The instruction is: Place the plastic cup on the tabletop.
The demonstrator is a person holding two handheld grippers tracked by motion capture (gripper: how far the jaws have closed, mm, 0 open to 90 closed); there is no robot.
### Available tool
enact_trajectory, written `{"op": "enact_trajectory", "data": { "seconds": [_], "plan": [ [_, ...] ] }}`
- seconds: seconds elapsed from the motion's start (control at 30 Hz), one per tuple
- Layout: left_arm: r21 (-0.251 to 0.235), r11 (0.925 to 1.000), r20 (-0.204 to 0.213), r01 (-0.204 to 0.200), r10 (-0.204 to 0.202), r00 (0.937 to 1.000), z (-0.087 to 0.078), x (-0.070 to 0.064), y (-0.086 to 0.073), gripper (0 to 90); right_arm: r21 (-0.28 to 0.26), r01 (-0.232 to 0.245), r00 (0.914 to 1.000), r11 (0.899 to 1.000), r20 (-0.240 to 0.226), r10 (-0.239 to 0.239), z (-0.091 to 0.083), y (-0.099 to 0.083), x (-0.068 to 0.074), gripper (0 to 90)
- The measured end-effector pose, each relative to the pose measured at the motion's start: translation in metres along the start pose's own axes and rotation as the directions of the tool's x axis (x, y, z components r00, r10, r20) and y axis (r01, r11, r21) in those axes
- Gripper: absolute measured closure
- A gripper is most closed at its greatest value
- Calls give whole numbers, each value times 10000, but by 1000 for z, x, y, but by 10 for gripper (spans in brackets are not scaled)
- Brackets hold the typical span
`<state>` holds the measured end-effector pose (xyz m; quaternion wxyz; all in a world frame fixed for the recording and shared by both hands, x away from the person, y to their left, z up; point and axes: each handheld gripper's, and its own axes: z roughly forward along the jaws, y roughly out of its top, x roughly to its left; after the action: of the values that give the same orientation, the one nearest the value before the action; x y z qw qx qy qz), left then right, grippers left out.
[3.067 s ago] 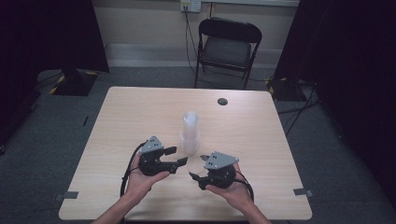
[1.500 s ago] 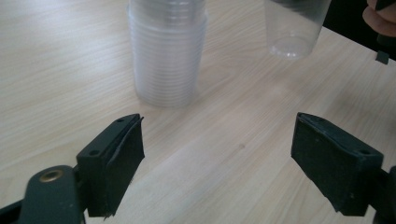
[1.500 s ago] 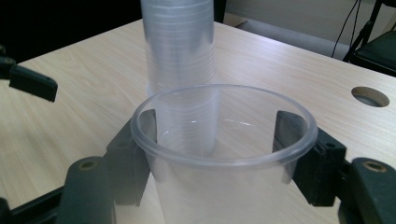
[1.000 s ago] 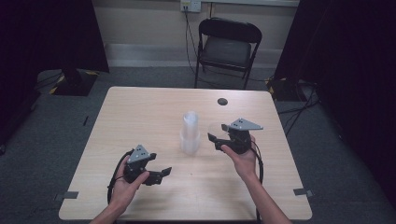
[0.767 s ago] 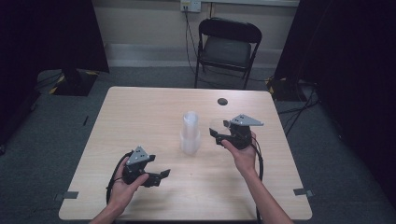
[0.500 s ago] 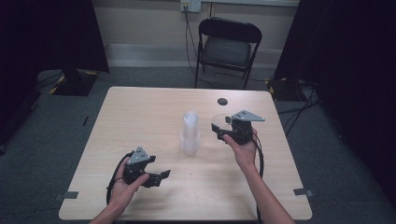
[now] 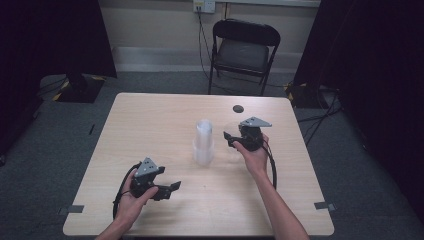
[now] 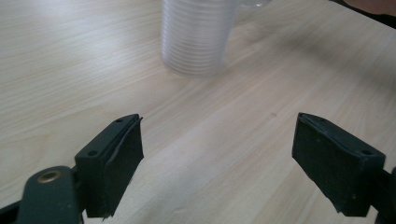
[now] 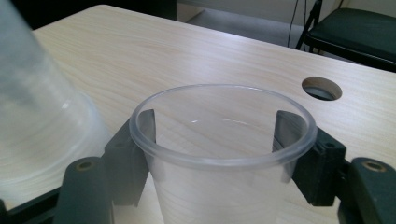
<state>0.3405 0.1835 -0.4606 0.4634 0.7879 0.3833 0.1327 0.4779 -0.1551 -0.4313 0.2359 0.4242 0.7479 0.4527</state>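
A stack of clear plastic cups (image 7: pixel 203 142) stands upside down at the table's middle; it also rises at the left of the right gripper view (image 9: pixel 37 116) and at the top of the left gripper view (image 8: pixel 198 37). My right gripper (image 7: pixel 228 138) is just right of the stack, shut on a single clear cup (image 9: pixel 219 154) held mouth up between its jaws (image 9: pixel 215 140). The held cup is faint in the high view (image 7: pixel 232 150). My left gripper (image 7: pixel 172 187) rests near the front left, open, with bare table between its jaws (image 8: pixel 217 154).
A round cable hole (image 7: pixel 238 108) sits in the wooden table (image 7: pixel 150 125) beyond the right gripper, also seen as the hole (image 9: pixel 321 88). A black folding chair (image 7: pixel 243 47) stands behind the table's far edge. Cables trail from both grippers.
Both grippers left the stack: the left drew back to the front left, the right went to the stack's right side. Over the last second the right gripper drifted slightly farther away.
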Motion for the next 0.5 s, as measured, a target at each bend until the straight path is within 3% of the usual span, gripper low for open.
{"op": "enact_trajectory", "data": {
  "seconds": [0.17, 0.5],
  "plan": [
    [-76, 9998, -55, 192, -192, 9998, -2, 2, -1, 164, 129, -44, 9999, 9999, 166, 42, 11, -2, -6, 296],
    [25, 9999, 99, 132, -133, 9999, -1, 2, -3, 167, 270, -95, 9999, 9996, 133, 92, 26, -10, -4, 283]
  ]
}}
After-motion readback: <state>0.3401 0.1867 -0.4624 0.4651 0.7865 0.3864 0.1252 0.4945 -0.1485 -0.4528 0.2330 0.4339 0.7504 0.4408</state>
